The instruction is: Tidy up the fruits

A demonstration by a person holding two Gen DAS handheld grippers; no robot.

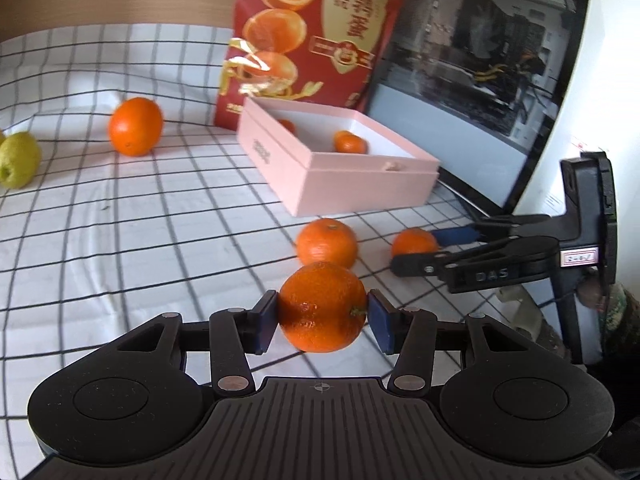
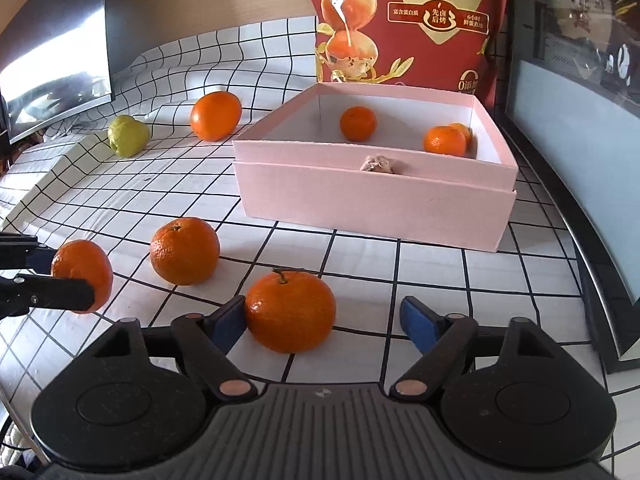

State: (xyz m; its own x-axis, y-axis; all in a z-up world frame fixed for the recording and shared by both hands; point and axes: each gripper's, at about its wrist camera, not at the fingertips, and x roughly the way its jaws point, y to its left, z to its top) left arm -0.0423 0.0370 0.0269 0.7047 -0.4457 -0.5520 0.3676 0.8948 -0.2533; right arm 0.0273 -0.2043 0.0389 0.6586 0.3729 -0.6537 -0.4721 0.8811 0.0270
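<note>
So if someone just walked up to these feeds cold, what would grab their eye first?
Probably the orange clamped in the left gripper, right in the foreground. Next, the right gripper, open around another orange that sits on the checked cloth, one pad touching it. Behind them stands the pink box with three small oranges already inside, in front of a red bag.

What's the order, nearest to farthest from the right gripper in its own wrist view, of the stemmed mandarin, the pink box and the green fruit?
From the right gripper:
1. Stemmed mandarin, between its fingers, against the left one.
2. Pink box, ahead, centre-right.
3. Green fruit, far back left on the checked cloth.
</note>
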